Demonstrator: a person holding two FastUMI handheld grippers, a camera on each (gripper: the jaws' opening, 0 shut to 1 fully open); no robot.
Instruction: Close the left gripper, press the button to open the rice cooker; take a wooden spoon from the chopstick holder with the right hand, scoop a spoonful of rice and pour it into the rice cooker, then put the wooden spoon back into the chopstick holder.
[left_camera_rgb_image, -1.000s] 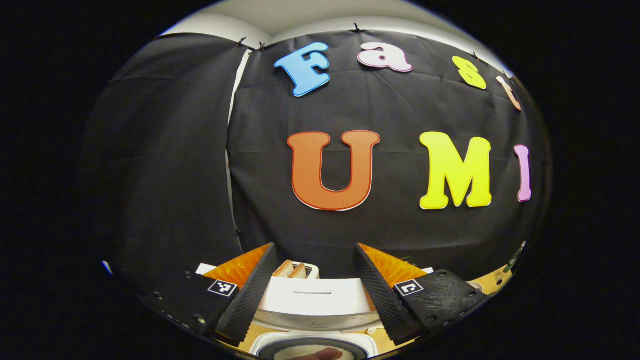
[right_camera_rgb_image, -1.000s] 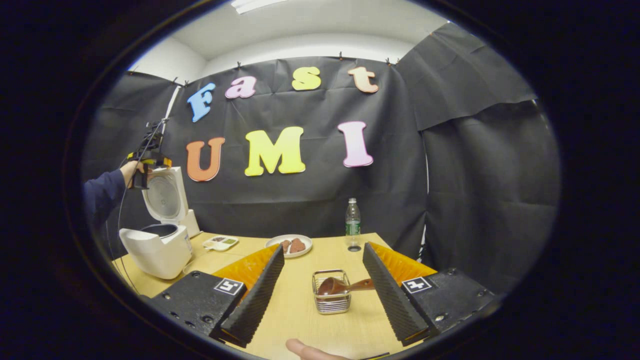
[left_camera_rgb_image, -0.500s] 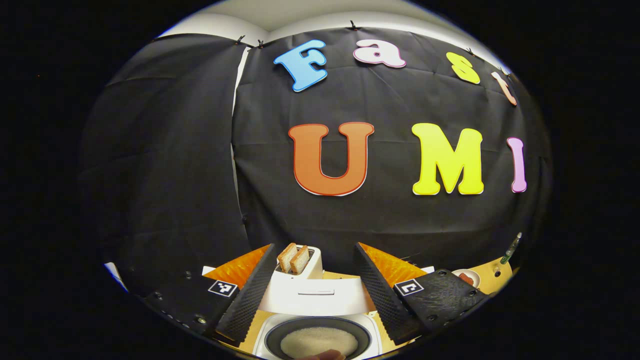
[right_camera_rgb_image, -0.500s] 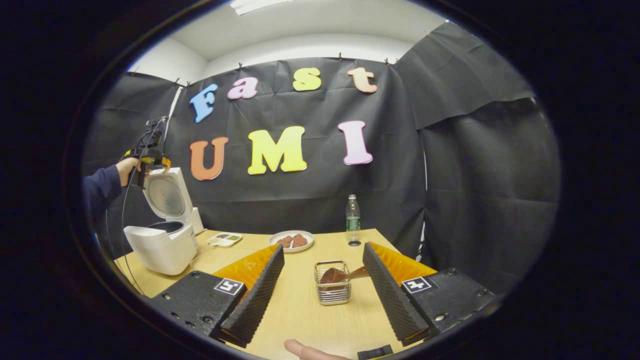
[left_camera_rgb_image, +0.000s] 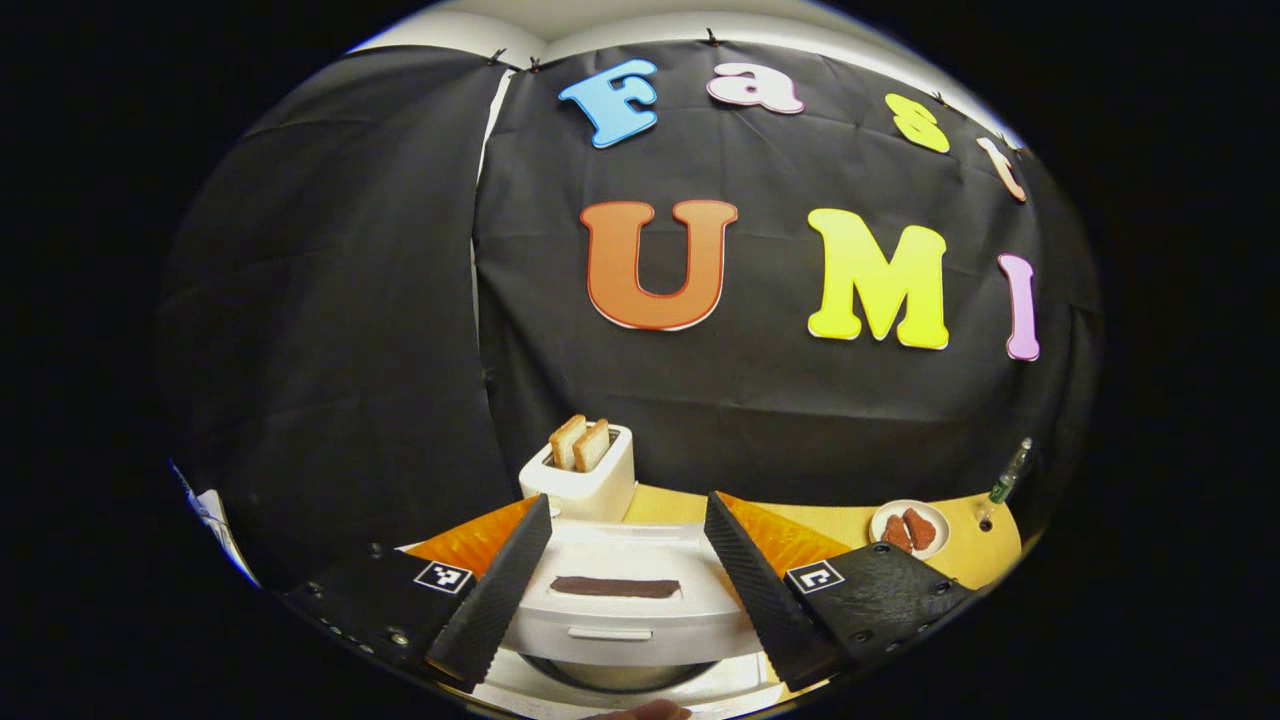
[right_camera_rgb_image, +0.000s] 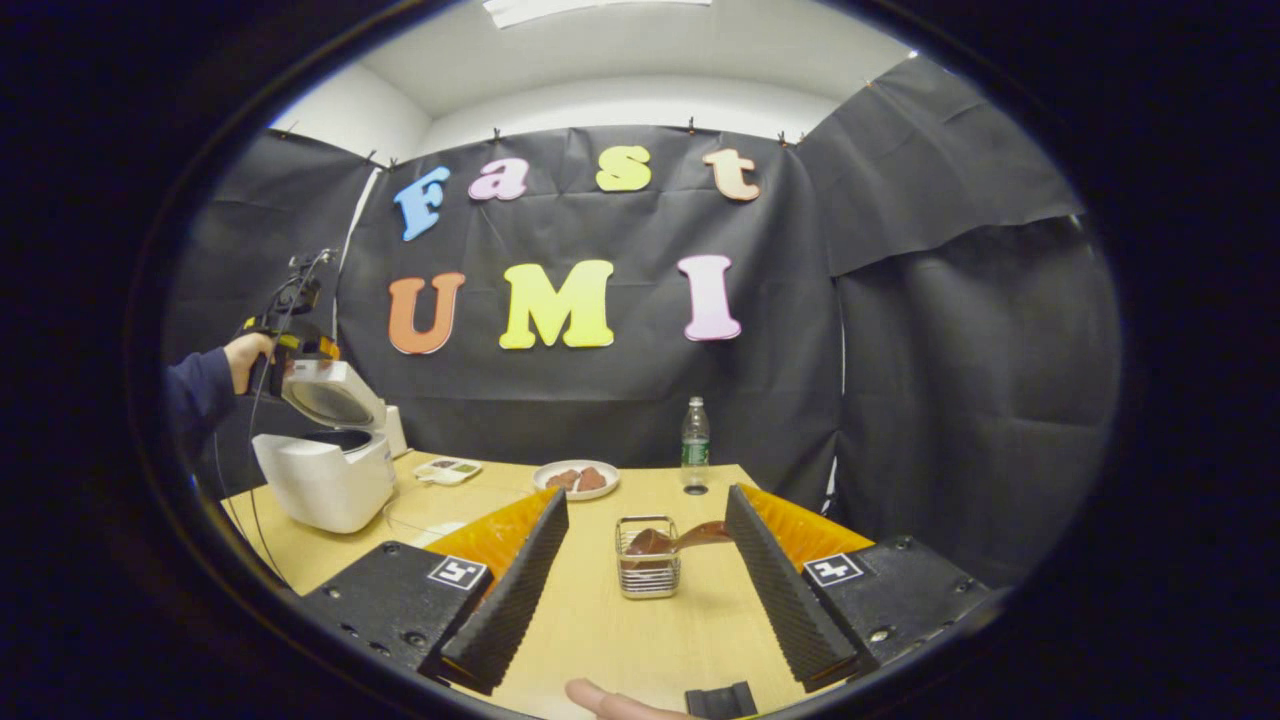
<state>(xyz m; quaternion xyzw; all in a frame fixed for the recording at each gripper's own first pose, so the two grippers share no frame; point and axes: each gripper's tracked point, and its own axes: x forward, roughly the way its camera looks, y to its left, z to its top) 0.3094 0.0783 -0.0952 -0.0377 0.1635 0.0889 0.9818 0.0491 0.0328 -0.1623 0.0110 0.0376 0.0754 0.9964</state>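
The white rice cooker (right_camera_rgb_image: 325, 480) stands at the table's far left with its lid (right_camera_rgb_image: 330, 395) tilted about halfway down over the pot. My left gripper (right_camera_rgb_image: 290, 345), held by a hand in a dark sleeve, sits at the lid's raised edge. In the left gripper view that gripper (left_camera_rgb_image: 628, 503) is open, and the lid's top (left_camera_rgb_image: 620, 600) lies between and below its fingers. The wooden spoon (right_camera_rgb_image: 670, 540) rests in the wire chopstick holder (right_camera_rgb_image: 648, 570), bowl inside and handle pointing right. My right gripper (right_camera_rgb_image: 647, 495) is open, a short way in front of the holder.
A white toaster (left_camera_rgb_image: 580, 470) holding two toast slices stands behind the cooker. On the wooden table (right_camera_rgb_image: 620, 640) are a plate of brown food (right_camera_rgb_image: 575, 478), a water bottle (right_camera_rgb_image: 692, 445) and a small divided dish (right_camera_rgb_image: 448, 468). A fingertip (right_camera_rgb_image: 600, 700) shows at the bottom edge.
The cooker's lid has swung from upright to about halfway down, and the left gripper has come down with it. The right gripper has drawn back a little from the wire holder.
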